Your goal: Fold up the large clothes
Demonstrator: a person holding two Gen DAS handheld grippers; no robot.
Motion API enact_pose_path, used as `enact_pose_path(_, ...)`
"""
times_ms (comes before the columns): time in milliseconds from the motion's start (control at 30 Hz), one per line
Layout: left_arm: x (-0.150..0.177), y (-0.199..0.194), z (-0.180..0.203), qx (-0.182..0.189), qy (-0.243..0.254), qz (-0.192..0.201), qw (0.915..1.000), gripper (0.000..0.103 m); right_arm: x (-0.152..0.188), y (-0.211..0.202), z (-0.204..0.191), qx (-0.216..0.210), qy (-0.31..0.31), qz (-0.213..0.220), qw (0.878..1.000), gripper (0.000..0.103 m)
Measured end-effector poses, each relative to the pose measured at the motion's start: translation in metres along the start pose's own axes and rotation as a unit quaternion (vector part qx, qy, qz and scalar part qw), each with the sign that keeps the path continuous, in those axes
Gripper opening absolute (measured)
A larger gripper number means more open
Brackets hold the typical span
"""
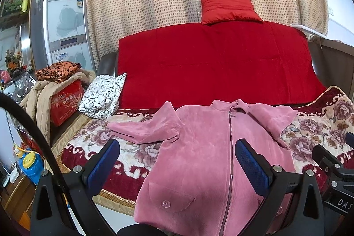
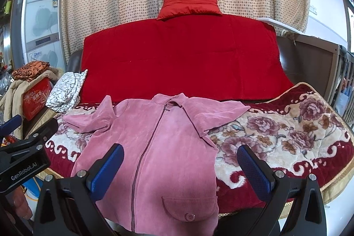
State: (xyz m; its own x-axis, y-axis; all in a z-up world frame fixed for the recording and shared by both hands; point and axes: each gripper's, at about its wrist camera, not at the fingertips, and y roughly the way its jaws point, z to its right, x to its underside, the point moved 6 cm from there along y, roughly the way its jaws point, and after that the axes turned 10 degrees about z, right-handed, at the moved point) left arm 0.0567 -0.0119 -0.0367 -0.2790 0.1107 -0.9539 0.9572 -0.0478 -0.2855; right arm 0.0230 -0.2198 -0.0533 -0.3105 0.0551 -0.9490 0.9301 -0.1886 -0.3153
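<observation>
Jacket (image 1: 205, 160) lies flat on the sofa (image 1: 320, 125), hem over the edge; both tongs (image 1: 177, 160) (image 2: 180, 167) hover wide open. A one-layer pinch may drag it off.

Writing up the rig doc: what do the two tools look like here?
Both match: left tool and right tool have black angular frames with silver bolts and blue textured pads. The left's side reads "GenRobot.AI"; the right's shows "DAS". A black cable arcs past the left.
</observation>
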Motion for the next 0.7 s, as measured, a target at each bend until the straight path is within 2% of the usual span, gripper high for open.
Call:
enact_pose_path(500,0.004,0.025,0.004,0.000,0.000,-0.021,0.9998,0.103,-0.010,0.024,0.004,0.008,-0.016,-0.011,1.000,0.103)
enact_pose_path(633,0.005,0.042,0.007,0.006,0.002,-0.029,0.9996,0.103,-0.010,0.037,0.004,0.008,-0.015,-0.019,1.000,0.103)
enact_pose_path(700,0.011,0.059,0.010,0.019,-0.003,-0.049,0.9986,0.103,-0.009,0.047,0.005,0.007,-0.015,-0.025,1.000,0.103)
